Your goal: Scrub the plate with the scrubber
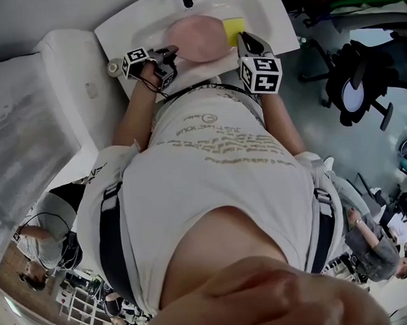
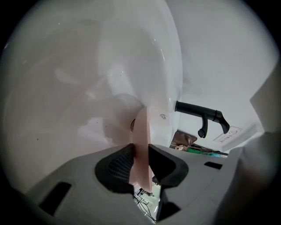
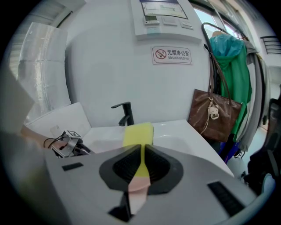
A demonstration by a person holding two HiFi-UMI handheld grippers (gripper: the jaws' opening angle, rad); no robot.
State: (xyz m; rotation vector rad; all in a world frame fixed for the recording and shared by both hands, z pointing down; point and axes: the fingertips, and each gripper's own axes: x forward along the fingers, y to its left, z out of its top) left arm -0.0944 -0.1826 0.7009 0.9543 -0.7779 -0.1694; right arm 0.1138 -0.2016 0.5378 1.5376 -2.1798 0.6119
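Over sink [image 1: 268, 16], L gripper [image 2: 141, 165] pinches pink plate [image 1: 198, 39] by its rim; R gripper [image 3: 141, 165] squeezes yellow scrubber [image 3: 138, 133], just beside plate's right edge.

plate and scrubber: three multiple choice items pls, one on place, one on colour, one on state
1. Where is the plate? A over the sink; B on the floor; C on a chair.
2. What colour is the scrubber? A green; B yellow; C blue.
3. What is the left gripper doing? A open, empty; B shut on the plate; C shut on the faucet.

1A, the head view shows it against the white basin. 2B, yellow foam sits in the right gripper. 3B, its fingers pinch the pink rim.
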